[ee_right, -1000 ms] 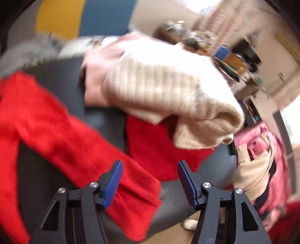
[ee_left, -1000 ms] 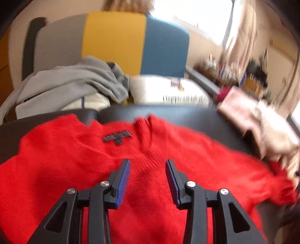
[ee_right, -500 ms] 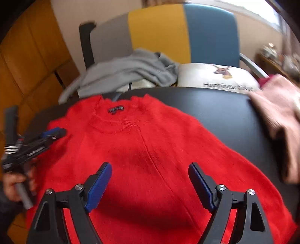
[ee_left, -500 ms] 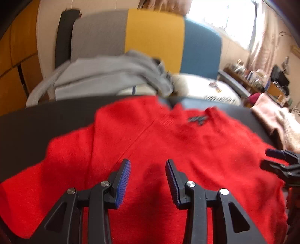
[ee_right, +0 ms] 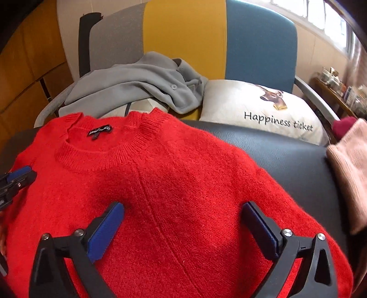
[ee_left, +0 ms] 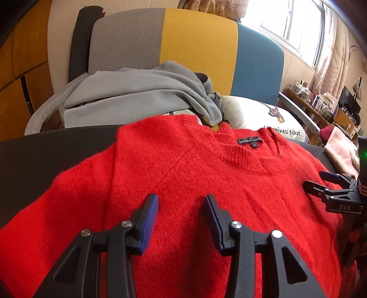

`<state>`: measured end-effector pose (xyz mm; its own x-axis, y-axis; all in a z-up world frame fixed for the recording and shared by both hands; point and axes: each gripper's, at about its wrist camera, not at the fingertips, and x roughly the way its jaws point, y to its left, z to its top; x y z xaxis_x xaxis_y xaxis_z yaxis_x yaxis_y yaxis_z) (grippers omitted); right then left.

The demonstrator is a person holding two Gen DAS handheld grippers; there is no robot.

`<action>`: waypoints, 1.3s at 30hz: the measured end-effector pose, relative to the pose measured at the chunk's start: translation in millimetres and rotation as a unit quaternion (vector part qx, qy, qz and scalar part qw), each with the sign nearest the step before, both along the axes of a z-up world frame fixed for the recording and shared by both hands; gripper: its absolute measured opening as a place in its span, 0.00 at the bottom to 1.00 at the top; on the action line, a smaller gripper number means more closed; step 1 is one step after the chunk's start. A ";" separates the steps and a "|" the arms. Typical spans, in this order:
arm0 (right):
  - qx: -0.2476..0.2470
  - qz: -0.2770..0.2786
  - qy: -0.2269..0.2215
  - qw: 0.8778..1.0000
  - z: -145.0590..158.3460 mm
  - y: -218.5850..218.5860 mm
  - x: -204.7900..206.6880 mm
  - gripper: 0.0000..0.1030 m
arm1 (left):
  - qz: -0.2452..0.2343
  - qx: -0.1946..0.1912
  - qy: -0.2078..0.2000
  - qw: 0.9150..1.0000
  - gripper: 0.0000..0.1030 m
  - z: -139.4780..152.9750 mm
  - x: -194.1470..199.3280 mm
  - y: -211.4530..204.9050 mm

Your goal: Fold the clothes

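Both grippers swung back over red sweater (ee_left: 206, 183), now spread flat on black table (ee_right: 286, 155). Left gripper (ee_left: 181, 220) and right gripper (ee_right: 183, 231) opening, nothing pinched. Knit judged soft, limp, stretchy; best gripped at shoulders or hem.

Tricolour chair (ee_left: 197, 52) beneath a bright window (ee_left: 291, 20)

A printed cushion (ee_right: 259, 110) lies on a grey-yellow-blue chair (ee_right: 183, 34) behind the black table (ee_right: 286, 158).

L gripper (ee_left: 181, 220) + R gripper (ee_right: 183, 229) opening, empty
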<state>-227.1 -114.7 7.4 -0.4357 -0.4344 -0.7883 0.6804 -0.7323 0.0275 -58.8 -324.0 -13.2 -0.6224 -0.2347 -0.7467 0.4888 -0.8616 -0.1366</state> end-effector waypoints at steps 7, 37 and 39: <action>0.009 0.005 -0.006 1.000 5.6 1.8 3.2 1.00 | 0.015 0.058 0.043 0.997 0.41 27.2 43.5 -0.1; -0.156 0.045 -0.118 0.980 15.7 183.9 224.7 1.00 | 0.028 0.191 0.017 0.981 0.05 -7.9 321.0 115.9; -0.155 0.056 -0.130 0.978 18.9 190.2 223.9 1.00 | 0.040 0.196 0.018 0.980 0.05 -1.7 328.0 107.6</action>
